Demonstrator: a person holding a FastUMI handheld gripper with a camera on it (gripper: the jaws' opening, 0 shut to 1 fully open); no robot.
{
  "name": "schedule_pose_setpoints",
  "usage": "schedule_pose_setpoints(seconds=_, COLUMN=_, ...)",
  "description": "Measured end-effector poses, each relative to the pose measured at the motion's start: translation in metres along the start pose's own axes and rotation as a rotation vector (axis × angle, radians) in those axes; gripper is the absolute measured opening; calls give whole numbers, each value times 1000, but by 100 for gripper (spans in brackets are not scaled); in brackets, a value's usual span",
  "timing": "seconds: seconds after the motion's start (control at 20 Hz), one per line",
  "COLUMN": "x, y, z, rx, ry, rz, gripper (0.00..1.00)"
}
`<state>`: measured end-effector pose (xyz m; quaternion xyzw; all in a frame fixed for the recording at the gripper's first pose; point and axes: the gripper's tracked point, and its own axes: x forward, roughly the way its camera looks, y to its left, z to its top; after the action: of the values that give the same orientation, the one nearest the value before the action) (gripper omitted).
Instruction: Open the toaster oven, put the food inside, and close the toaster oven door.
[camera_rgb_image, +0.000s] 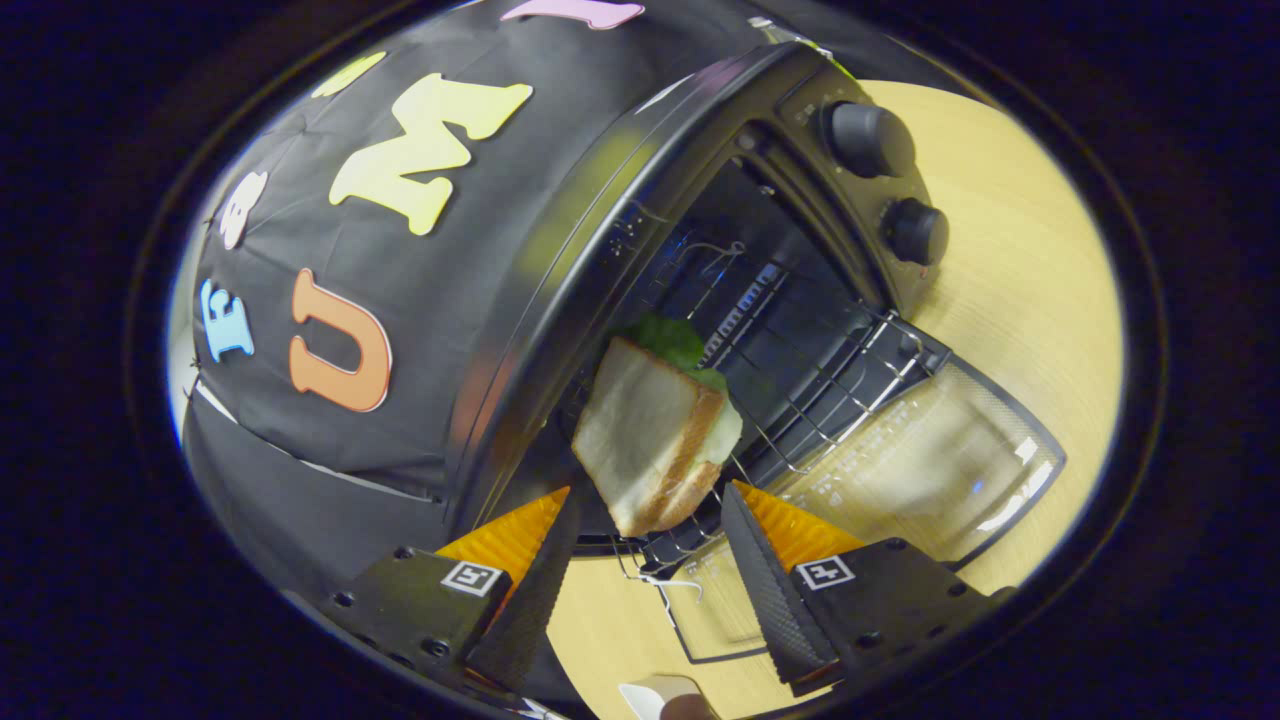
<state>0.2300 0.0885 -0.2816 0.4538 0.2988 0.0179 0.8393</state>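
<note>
The black toaster oven (560, 280) stands open, and the whole scene looks tilted. Its glass door (930, 470) is folded down flat onto the table. A sandwich (640, 430) of white bread with green lettuce rests at the front of the wire rack (830, 380), in the oven's mouth. My gripper (648, 490) is open. Its fingertips sit either side of the sandwich's near corner, and I see neither one pressing on it. The sandwich looks slightly blurred.
Two black knobs (868, 140) (915, 230) sit on the oven's control panel beside the cavity. The oven stands on a light wooden table (1020, 250). A small white object (660, 692) lies on the table behind the fingers.
</note>
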Motion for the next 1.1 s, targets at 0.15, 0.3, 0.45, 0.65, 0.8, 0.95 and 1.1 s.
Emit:
schedule_pose_setpoints(seconds=0.15, x=-16, y=0, z=-6, rx=-14, ry=8, rz=-3, gripper=92)
schedule_pose_setpoints(seconds=0.3, x=-43, y=2, z=-17, rx=-88, ry=23, rz=-11, gripper=93)
schedule_pose_setpoints(seconds=0.45, x=-73, y=-4, z=-30, rx=-245, ry=27, rz=-34, gripper=97)
schedule_pose_setpoints(seconds=0.65, x=-111, y=-33, z=-46, rx=-476, ry=29, rz=-123, gripper=100)
schedule_pose_setpoints(seconds=0.8, x=-130, y=-56, z=-61, rx=-625, ry=41, rz=-178, gripper=100)
schedule_pose_setpoints(seconds=0.95, x=-137, y=-81, z=-71, rx=-698, ry=58, rz=-224, gripper=100)
schedule_pose_setpoints(seconds=1.1, x=-132, y=-109, z=-72, rx=-759, ry=62, rz=-274, gripper=100)
